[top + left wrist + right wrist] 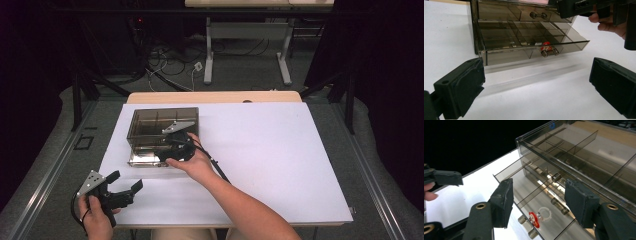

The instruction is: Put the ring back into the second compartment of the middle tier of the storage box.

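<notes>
- White sheeting covers the tabletop point(280, 165), with dark curtains at both sides and cables on the floor beyond its far edge.
- A smoky, see-through drawer box point(160, 127) stands on the left half of the tabletop, toward the far side.
- Its lower drawer point(529, 42) is pulled out toward the near edge; clear dividers split it into compartments.
- A small ring with a red ornament point(537, 218) lies inside the open drawer, in a front compartment just behind the metal handle point(549, 52).
- The upper drawer is pushed in, its own handle point(538, 15) showing on the front.
- The right tongs point(175, 145) hang above the open drawer, pointing down into it; the jaws stand partly apart with nothing between them, and the ring lies below, untouched.
- The left tongs point(125, 186) sit at the near left corner of the tabletop, well apart from the box, aimed at it, jaws spread wide and empty.
</notes>
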